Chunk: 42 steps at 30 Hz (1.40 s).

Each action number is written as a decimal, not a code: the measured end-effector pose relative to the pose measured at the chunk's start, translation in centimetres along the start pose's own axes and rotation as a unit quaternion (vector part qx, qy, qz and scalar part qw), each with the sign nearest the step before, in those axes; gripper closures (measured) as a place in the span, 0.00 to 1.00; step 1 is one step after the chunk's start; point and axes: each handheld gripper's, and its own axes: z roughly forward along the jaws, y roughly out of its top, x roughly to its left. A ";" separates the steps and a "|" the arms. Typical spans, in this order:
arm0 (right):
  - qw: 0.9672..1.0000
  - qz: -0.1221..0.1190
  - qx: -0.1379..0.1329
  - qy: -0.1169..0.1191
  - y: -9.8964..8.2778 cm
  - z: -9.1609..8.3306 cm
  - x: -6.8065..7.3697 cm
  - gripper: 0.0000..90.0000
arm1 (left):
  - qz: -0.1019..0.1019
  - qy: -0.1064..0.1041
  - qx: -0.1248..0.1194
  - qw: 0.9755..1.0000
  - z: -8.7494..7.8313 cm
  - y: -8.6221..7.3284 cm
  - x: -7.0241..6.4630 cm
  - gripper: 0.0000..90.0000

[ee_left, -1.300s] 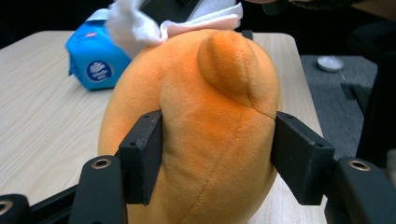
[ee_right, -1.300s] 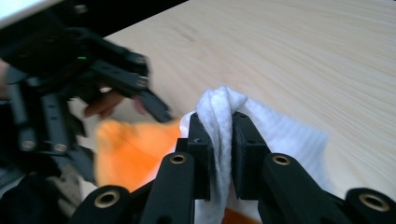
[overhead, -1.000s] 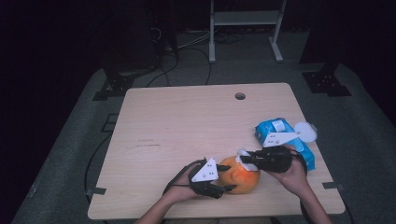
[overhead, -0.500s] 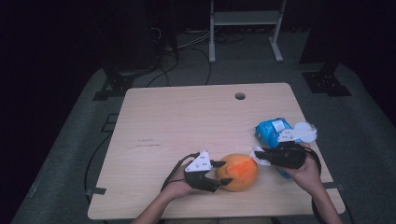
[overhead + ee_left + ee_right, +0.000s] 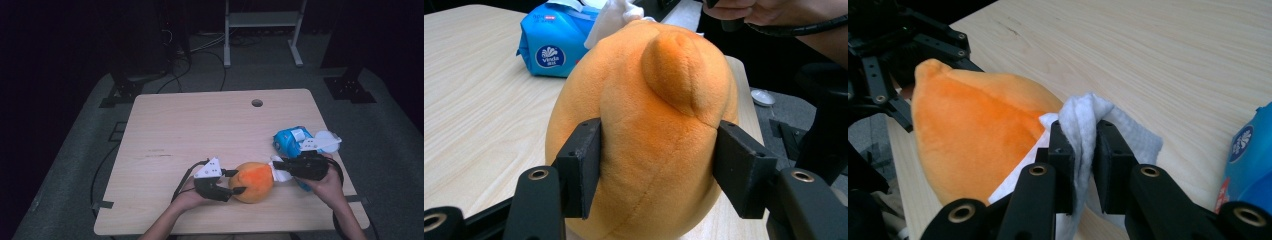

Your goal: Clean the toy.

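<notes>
the orange plush toy (image 5: 252, 181) sits near the front edge of the table (image 5: 200, 125), and the left gripper (image 5: 235, 181) has its jaws clamped on the toy's sides, steadying it. the right gripper (image 5: 274, 169) has its jaws pinched together on a white wipe (image 5: 1083, 125), which is pressed against the toy's flank. the blue wipes pack (image 5: 292, 140) lies just behind the right hand. it looks to me like the wiping is under way, with most of the toy's surface likely left to cover.

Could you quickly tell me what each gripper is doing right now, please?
Left gripper: closed on the orange plush toy.
Right gripper: closed on a white wipe, touching the toy.
</notes>
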 end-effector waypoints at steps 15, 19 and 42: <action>0.991 -0.119 0.010 0.064 3.0 3.5 8.0 0.87 | 0.001 0.032 0.006 0.999 1.0 0.8 -1.2 0.45; 0.994 -0.093 -0.006 0.060 2.8 2.7 6.6 0.87 | -0.004 0.027 0.004 1.000 1.0 0.7 -0.9 0.45; 0.999 -0.030 -0.033 0.024 2.2 1.8 3.2 0.88 | 0.097 0.065 0.033 0.993 -0.5 3.0 -1.3 0.50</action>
